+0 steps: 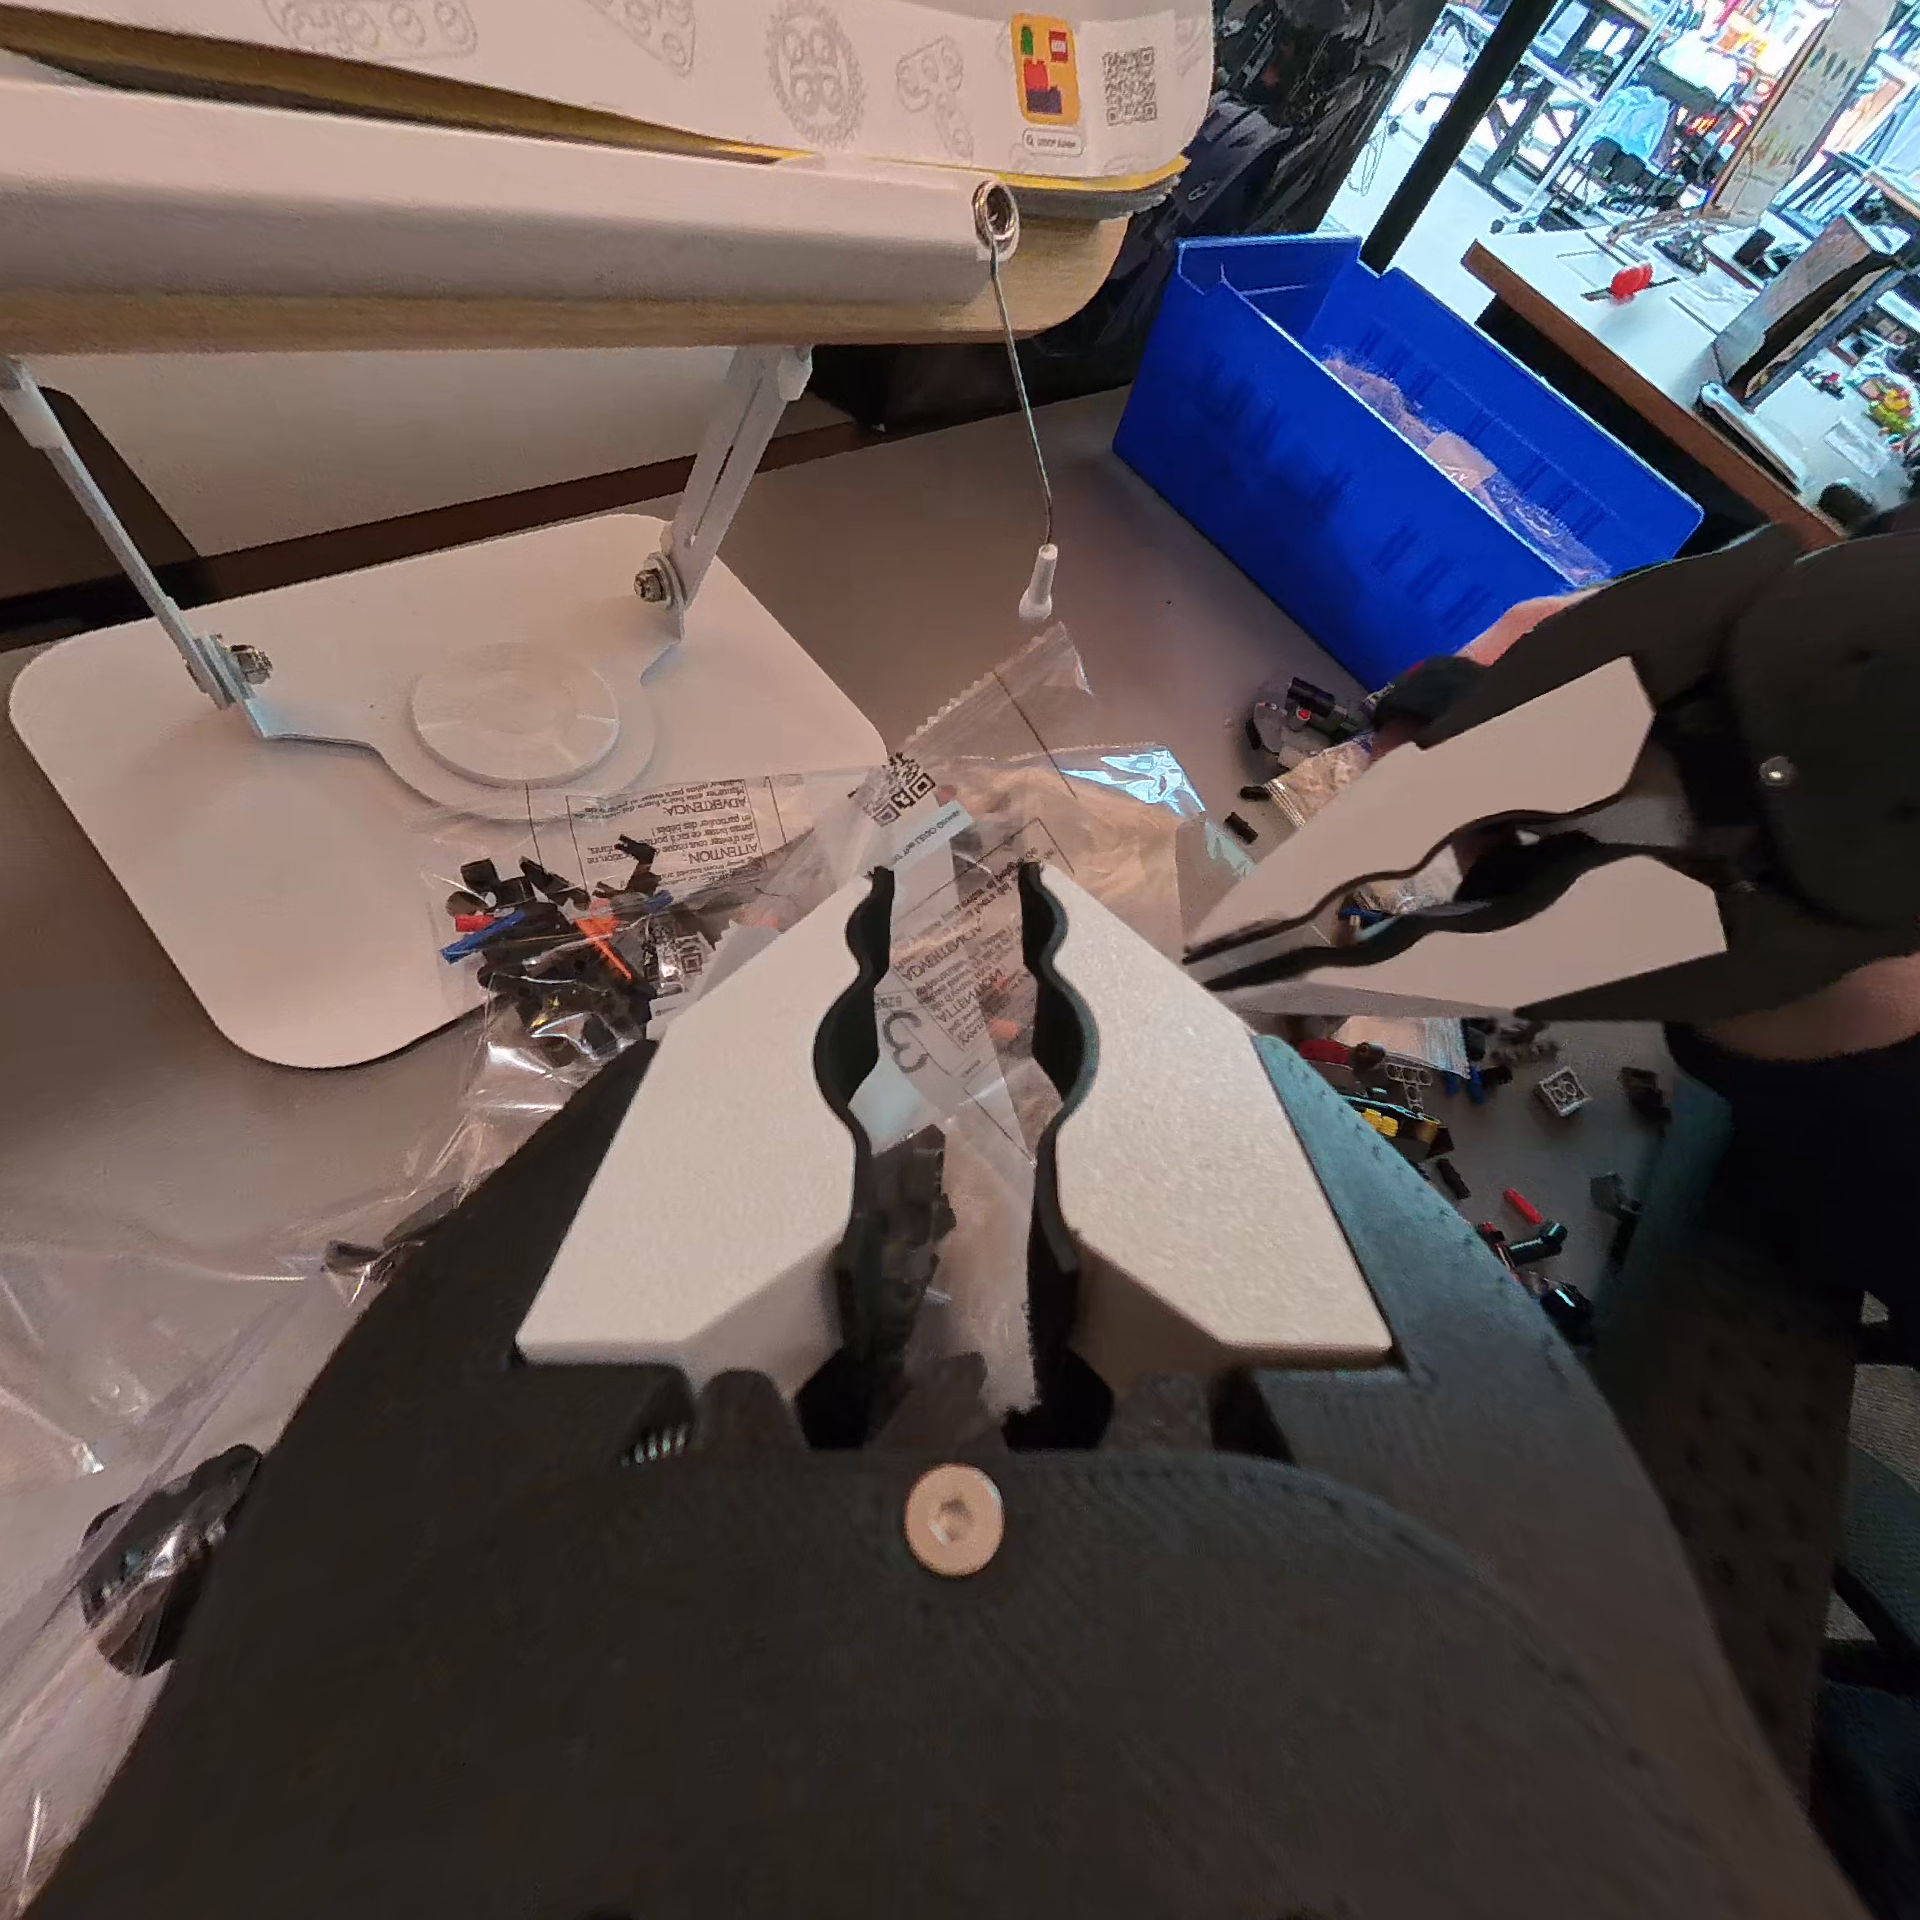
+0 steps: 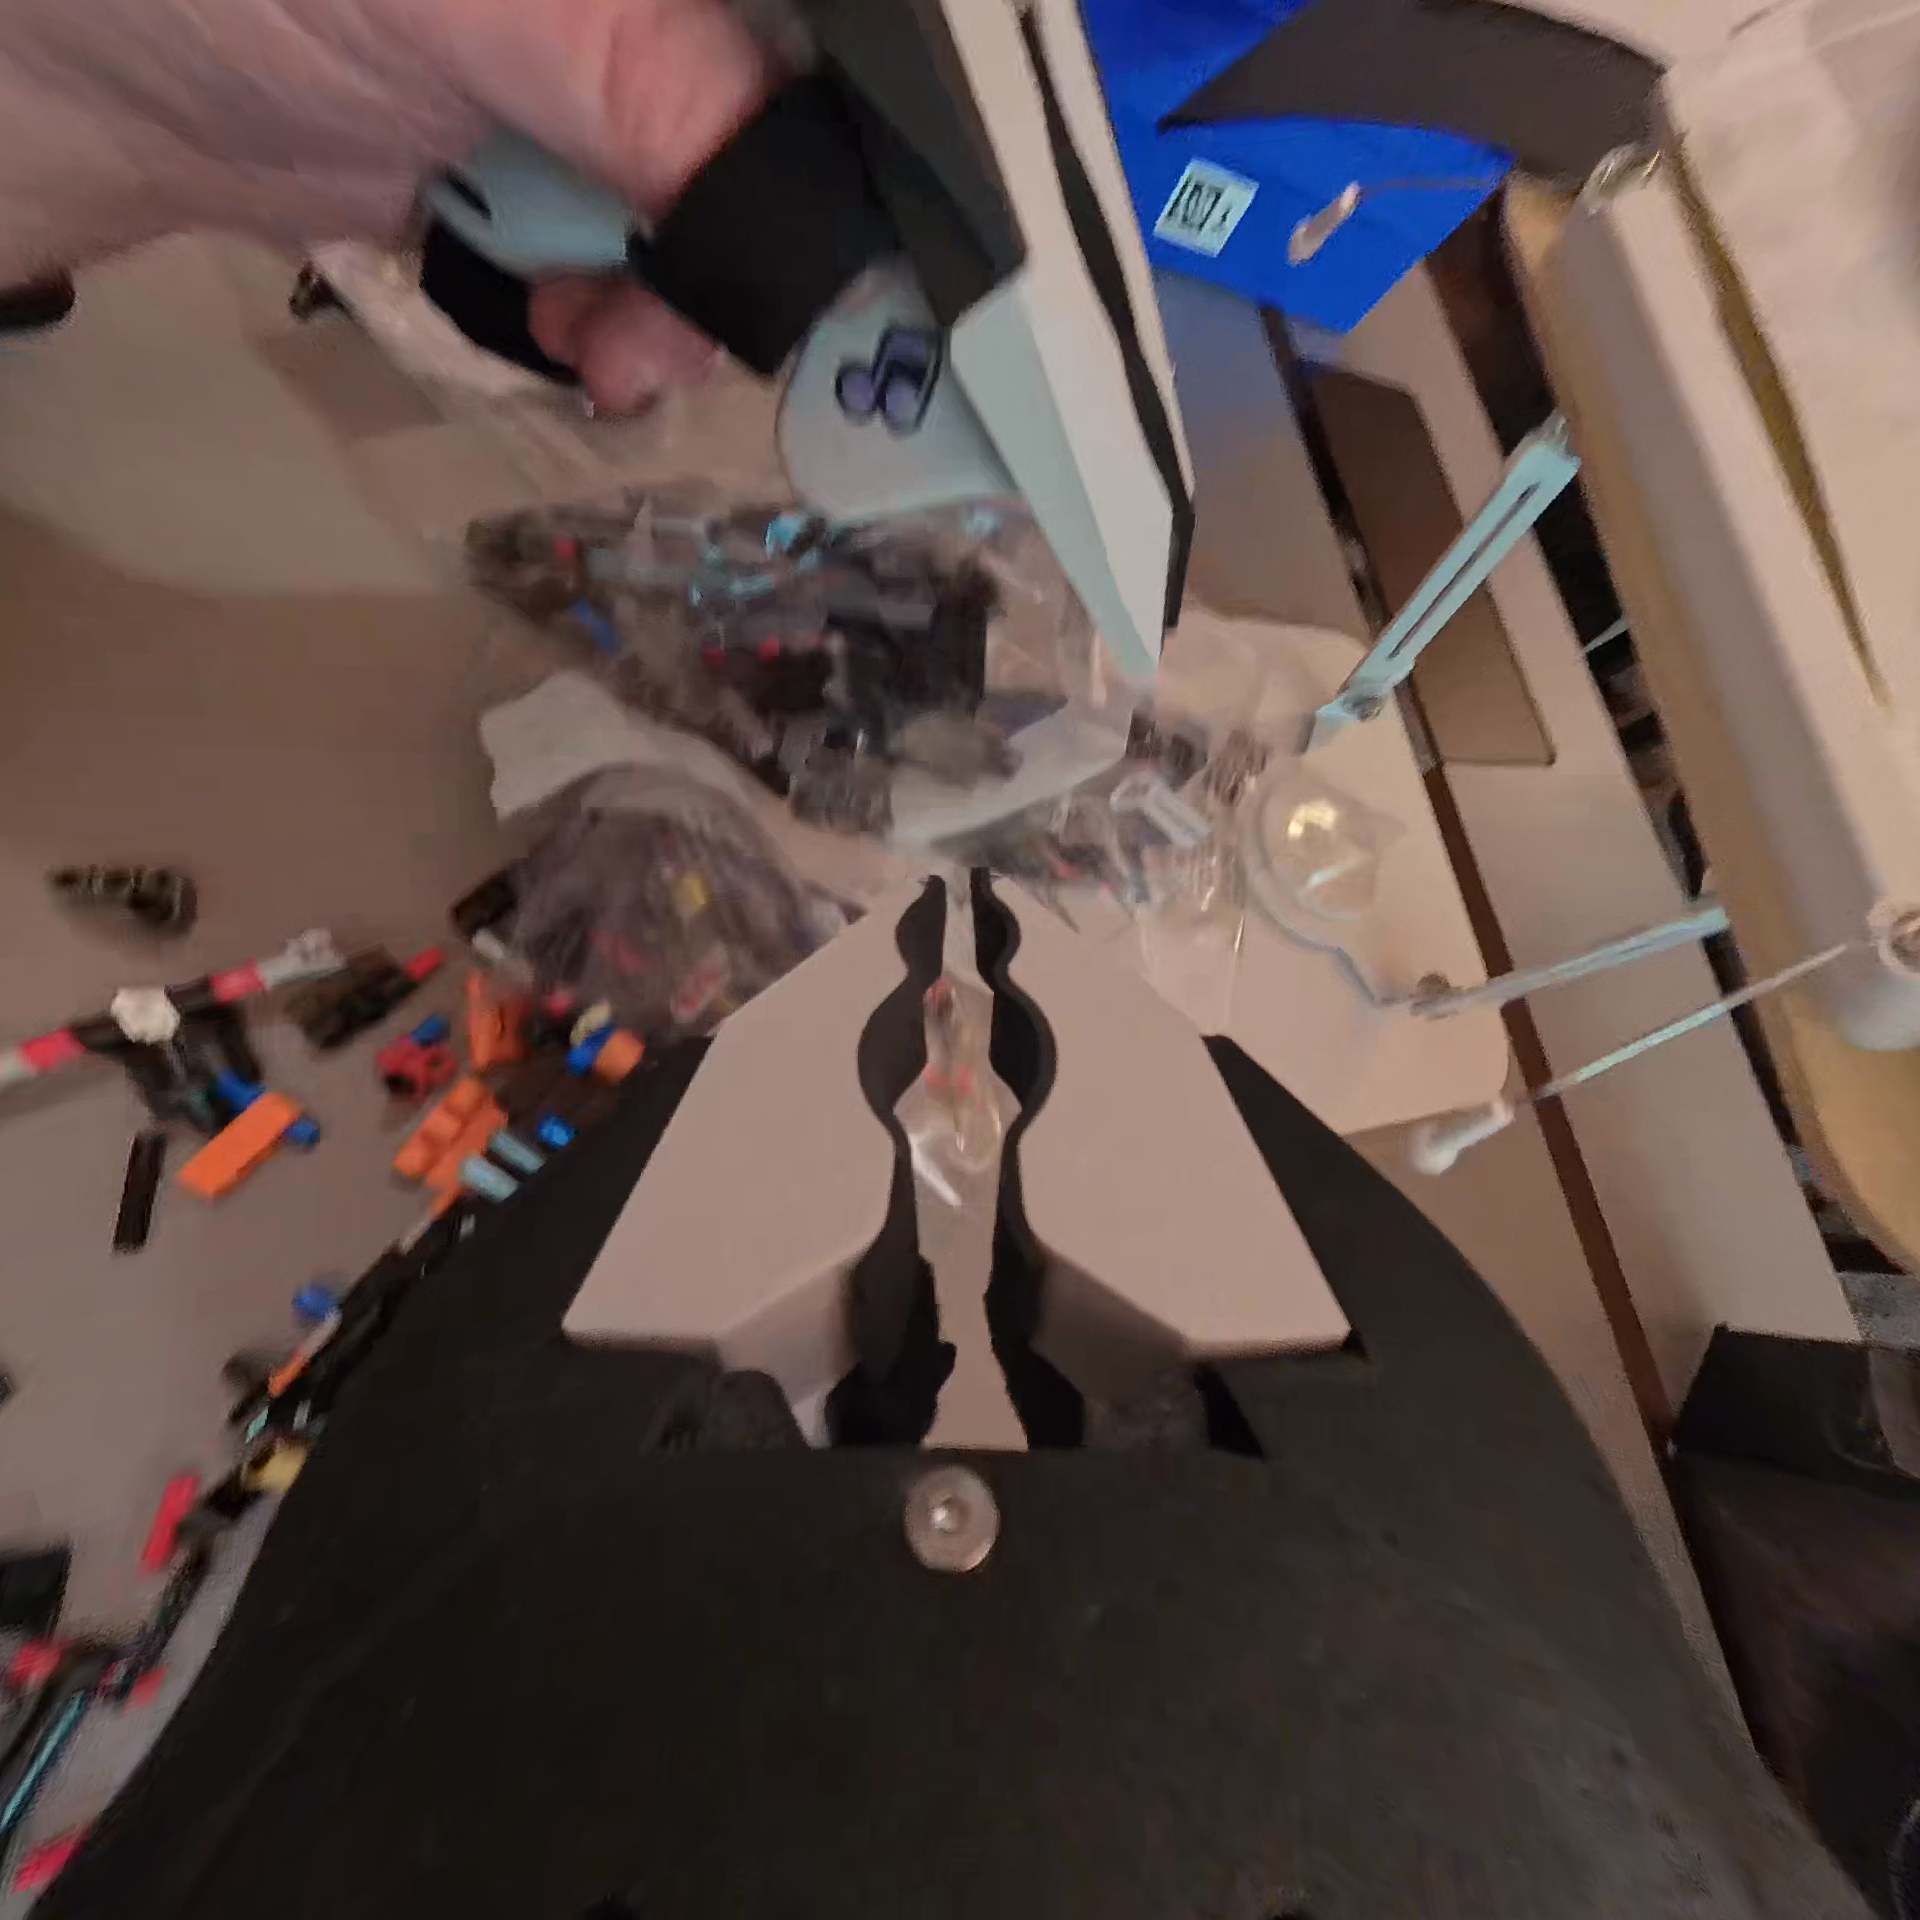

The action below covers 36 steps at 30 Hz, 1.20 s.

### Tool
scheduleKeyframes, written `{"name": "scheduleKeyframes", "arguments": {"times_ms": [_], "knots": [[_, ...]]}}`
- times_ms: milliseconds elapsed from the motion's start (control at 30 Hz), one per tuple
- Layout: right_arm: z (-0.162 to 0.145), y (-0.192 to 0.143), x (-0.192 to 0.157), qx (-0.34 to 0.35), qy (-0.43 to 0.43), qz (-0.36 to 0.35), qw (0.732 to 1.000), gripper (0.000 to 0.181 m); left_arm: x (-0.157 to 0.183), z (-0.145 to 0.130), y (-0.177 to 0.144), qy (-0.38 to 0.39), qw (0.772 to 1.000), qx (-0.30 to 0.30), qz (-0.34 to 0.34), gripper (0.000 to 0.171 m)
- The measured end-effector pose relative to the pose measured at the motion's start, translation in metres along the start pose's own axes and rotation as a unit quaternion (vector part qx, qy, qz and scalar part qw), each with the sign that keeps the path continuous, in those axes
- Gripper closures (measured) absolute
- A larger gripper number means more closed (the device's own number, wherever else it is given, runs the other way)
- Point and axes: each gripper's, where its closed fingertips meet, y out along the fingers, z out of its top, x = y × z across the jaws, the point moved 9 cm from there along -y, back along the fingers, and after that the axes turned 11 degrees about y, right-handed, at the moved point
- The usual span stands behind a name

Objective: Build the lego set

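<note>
Both the left gripper (image 1: 954,883) and the right gripper (image 2: 958,891) clench a clear bag of Lego pieces (image 2: 831,665) above the desk (image 1: 935,520).

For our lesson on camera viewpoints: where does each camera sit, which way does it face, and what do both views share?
Left wrist view: on the left gripper, looking along its fingers at a clear bag and the stand; the right gripper shows.
Right wrist view: on the right gripper, facing the bag; a hand on the left gripper shows.
Shared: bag, stand, blue bin, loose bricks.
</note>
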Motion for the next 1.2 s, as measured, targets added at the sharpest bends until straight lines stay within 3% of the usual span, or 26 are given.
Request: {"name": "scheduleKeyframes", "arguments": {"times_ms": [233,467,567,667,800,867,1000,1200], "knots": [[-0.048,-0.017,0.017,-0.111,0.020,0.063,0.992,0.167,0.004,-0.001,0.004,0.009,1.000,-0.011,0.000,0.148],[-0.086,-0.030,0.027,-0.217,0.028,0.057,0.974,0.164,0.008,-0.003,0.012,0.018,1.000,-0.023,-0.003,0.147],[-0.096,-0.041,0.029,-0.231,0.050,0.075,0.969,0.159,0.010,-0.003,0.013,0.020,0.999,-0.025,-0.003,0.146],[-0.098,-0.048,0.024,-0.214,0.064,0.124,0.967,0.160,0.011,-0.004,0.016,0.023,0.999,-0.029,-0.004,0.146],[-0.110,-0.038,0.007,-0.272,0.047,0.174,0.945,0.162,0.013,-0.005,0.018,0.026,0.999,-0.034,-0.004,0.146],[-0.113,-0.029,0.003,-0.292,0.042,0.181,0.938,0.174,0.012,-0.005,0.018,0.025,0.999,-0.033,-0.005,0.146],[-0.103,-0.033,0.006,-0.256,0.045,0.181,0.948,0.177,0.014,-0.003,0.017,0.029,0.999,-0.024,-0.013,0.144],[-0.074,-0.054,0.023,-0.117,0.061,0.138,0.982,0.177,0.041,0.006,0.018,0.073,0.992,0.015,-0.103,0.136]]}}
